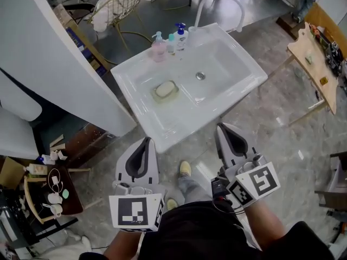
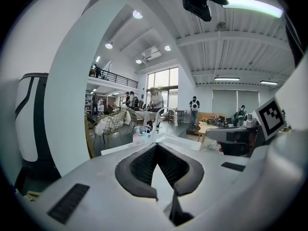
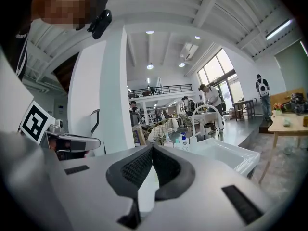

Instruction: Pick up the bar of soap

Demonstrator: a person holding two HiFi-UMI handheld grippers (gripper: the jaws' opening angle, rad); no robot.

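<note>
The pale bar of soap [image 1: 165,89] lies in a shallow dish on the left part of the white sink [image 1: 162,134], left of the drain [image 1: 200,76]. Both grippers hover in front of the sink's near edge, short of the soap. My left gripper [image 1: 147,141] is below the sink's front corner, its jaws shut with nothing between them. My right gripper [image 1: 222,127] is further right, also shut and empty. In the left gripper view the gripper [image 2: 156,146] points toward the sink, and so does my right gripper [image 3: 152,147] in its own view; the soap is hidden in both.
Pump bottles, one pink [image 1: 158,49] and one blue-topped [image 1: 181,36], stand at the sink's back rim beside the arched faucet [image 1: 218,2]. A white pillar [image 1: 59,64] rises left of the sink. A wooden table [image 1: 313,58] is at right, a cluttered small table [image 1: 51,191] at lower left.
</note>
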